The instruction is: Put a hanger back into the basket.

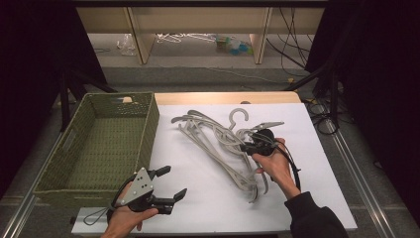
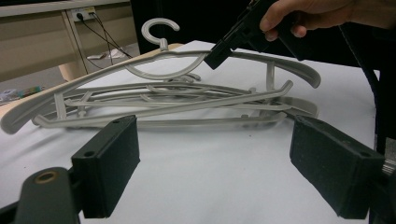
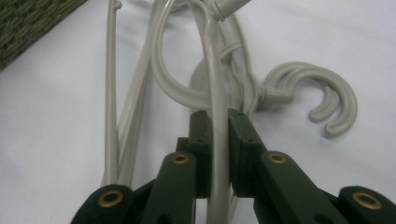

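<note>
The right tool is clamped on one grey plastic hanger mid-bench; lifting could drag the tangled pile along. The left tool waits with jaws apart.

Left hand-held gripper low with jaws wide apart, right hand-held gripper clamped tight.

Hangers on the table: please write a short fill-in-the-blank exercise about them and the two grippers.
1. The right gripper has its jaws shut on a grey ____.
2. The left gripper hovers with its jaws ____.
3. The green woven ____ stands left of the pile of hangers.
4. The hangers lie on a ____ table cover.

Missing words: hanger; open; basket; white
</note>
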Available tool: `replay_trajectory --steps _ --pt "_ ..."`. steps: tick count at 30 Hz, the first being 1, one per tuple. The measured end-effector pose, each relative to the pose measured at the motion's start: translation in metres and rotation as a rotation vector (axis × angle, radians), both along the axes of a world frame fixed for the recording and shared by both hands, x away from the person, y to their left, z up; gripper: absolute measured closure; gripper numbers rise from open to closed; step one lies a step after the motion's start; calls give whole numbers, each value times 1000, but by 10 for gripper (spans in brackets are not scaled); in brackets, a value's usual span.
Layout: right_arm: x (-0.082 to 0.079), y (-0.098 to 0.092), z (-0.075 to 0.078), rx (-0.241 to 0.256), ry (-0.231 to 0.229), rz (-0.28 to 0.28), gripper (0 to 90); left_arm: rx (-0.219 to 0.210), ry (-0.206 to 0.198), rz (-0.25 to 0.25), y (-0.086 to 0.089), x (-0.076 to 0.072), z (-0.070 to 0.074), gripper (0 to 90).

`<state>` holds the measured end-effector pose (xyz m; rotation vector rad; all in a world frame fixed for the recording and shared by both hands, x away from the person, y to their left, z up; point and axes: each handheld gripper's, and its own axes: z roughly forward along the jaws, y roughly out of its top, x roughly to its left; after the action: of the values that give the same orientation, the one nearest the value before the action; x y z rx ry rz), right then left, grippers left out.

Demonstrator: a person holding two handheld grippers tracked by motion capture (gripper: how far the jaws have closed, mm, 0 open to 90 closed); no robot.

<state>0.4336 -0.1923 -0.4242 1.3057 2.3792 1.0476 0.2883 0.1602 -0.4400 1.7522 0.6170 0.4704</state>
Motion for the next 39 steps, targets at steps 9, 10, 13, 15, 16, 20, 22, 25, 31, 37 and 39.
replay_trajectory --steps 9,10,13,15,16,20,22,25,31,37,39 --pt "-21 4 10 -87 -32 194 818 -16 6 5 0 0 0 158" --pt "-24 4 11 -80 -37 191 818 -16 6 5 0 0 0 158" --pt "-28 2 13 -89 -53 245 818 4 -6 10 2 0 1 158" --pt "-33 1 15 -75 -62 258 818 -1 0 18 3 0 2 159" --pt "-35 1 16 -74 -74 276 818 -15 10 24 4 1 2 159" --pt "-45 -4 21 -87 -85 346 818 0 18 21 2 3 4 161" --pt "-50 -5 20 -83 -108 369 819 -2 36 7 0 5 4 158" --pt "-58 -9 18 -86 -100 402 818 21 65 9 -4 8 5 158" --pt "-73 -18 19 -96 -94 453 819 2 101 5 -17 19 10 160" --pt "-83 -25 16 -79 -110 474 818 64 101 -42 -39 33 14 161" --pt "-85 -26 17 -76 -100 494 818 87 114 -59 -45 37 14 192"
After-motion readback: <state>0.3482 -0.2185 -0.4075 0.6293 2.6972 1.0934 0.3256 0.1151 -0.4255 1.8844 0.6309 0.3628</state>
